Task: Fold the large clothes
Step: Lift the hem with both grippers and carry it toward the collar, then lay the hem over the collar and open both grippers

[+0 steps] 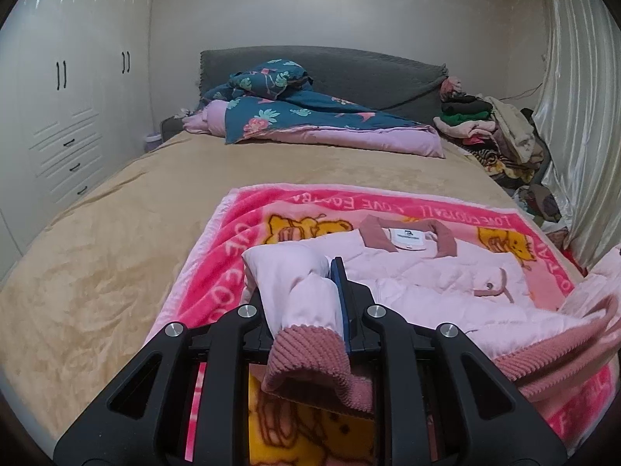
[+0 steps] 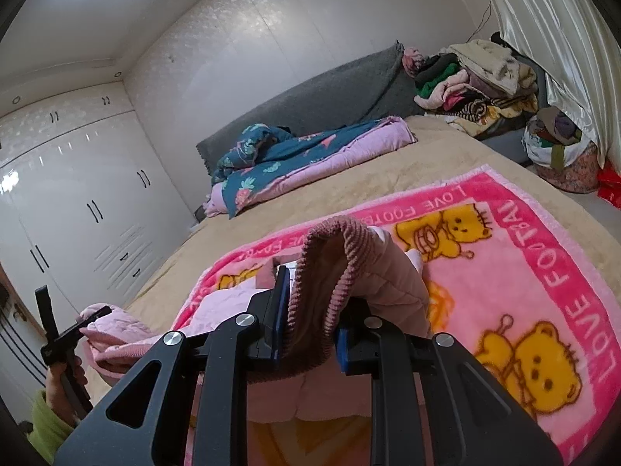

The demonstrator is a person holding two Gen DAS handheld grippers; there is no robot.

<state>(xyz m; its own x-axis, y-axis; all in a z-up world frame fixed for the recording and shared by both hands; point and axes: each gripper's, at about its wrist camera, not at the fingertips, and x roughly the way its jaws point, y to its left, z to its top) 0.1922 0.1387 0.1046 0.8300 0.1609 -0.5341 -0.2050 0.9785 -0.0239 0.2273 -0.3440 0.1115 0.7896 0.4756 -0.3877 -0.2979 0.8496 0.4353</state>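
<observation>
Lying on the pink cartoon blanket (image 1: 240,225) that covers the near end of the bed (image 1: 116,233), the pale pink quilted jacket (image 1: 427,275) is spread front-up, its dusty-rose ribbed collar (image 1: 370,229) pointing toward the grey headboard (image 1: 349,73) and a white label showing inside the neck. Left of the blanket stands a white wardrobe (image 1: 77,97) against the wall. At the blanket's left part, the left gripper (image 1: 306,283) is clamped narrow on one sleeve, whose rose corduroy-ribbed cuff (image 1: 310,361) droops back over the jaws while the puffy sleeve folds forward. Beyond the blanket, a teal floral quilt (image 1: 310,116) with lilac lining lies crumpled below the headboard. Toward the blanket's middle in the right wrist view, the right gripper (image 2: 310,303) pinches the other ribbed cuff (image 2: 330,272), lifted in an arch above the blanket's yellow bear print, with quilted fabric hanging beneath. Right of the blanket, a pile of mixed clothes (image 1: 489,132) sits at the bed's far corner beside a pale satin curtain (image 1: 574,97).
</observation>
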